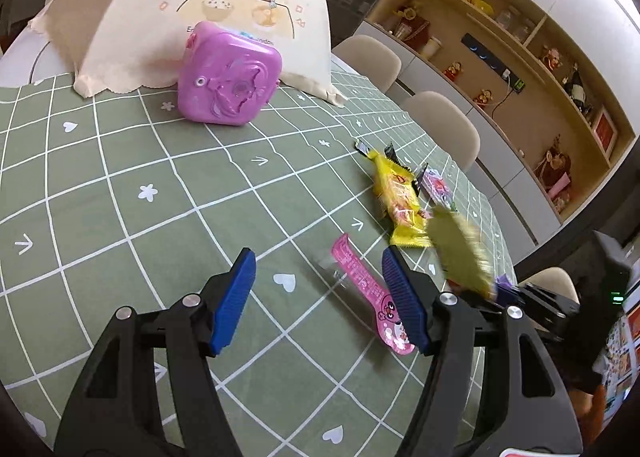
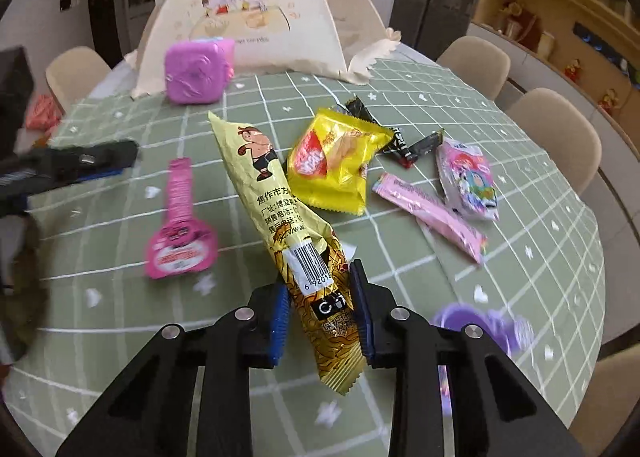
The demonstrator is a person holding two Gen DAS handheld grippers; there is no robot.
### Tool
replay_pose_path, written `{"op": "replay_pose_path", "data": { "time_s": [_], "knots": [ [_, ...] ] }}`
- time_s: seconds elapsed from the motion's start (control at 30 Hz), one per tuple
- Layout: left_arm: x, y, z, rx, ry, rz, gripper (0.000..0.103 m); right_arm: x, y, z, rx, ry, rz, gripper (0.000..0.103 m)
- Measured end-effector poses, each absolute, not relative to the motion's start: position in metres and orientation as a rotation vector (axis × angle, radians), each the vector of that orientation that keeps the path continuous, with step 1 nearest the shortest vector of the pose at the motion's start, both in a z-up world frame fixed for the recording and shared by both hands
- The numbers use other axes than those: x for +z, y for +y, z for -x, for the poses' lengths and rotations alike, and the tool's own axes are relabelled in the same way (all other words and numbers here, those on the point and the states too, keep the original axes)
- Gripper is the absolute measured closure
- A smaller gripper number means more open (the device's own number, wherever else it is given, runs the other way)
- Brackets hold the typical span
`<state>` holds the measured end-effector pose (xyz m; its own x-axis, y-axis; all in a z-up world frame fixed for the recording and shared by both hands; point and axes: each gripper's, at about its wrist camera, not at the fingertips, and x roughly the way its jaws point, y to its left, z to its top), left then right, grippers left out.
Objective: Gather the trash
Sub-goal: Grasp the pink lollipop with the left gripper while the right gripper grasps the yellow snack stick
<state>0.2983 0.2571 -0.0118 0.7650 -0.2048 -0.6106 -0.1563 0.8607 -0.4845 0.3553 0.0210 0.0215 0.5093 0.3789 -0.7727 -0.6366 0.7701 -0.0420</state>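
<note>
The right hand-held gripper point(image 2: 322, 311) pinches the long yellow snack wrapper point(image 2: 280, 201), apparently lifted. The left hand-held gripper point(image 1: 320, 297) stands open, empty. Beside that wrapper, the yellow biscuit packet point(image 2: 336, 165), pink stick sachet point(image 2: 432, 213) and pink spoon-shaped packet point(image 2: 180, 225) remain on the worktop point(image 2: 520, 257).

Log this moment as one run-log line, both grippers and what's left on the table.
right gripper: shut on long yellow wrapper | left gripper: open, empty | pink wrapper: on tablecloth | yellow packet: uncollected
</note>
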Motion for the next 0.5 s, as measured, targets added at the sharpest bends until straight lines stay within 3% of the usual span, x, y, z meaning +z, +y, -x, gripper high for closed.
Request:
{"op": "replay_pose_path", "data": {
  "time_s": [0.5],
  "knots": [
    [-0.019,0.186,-0.332,-0.118,0.936,0.367,0.041,0.032,-0.082,-0.278,0.438,0.692,0.186,0.076]
  ]
}}
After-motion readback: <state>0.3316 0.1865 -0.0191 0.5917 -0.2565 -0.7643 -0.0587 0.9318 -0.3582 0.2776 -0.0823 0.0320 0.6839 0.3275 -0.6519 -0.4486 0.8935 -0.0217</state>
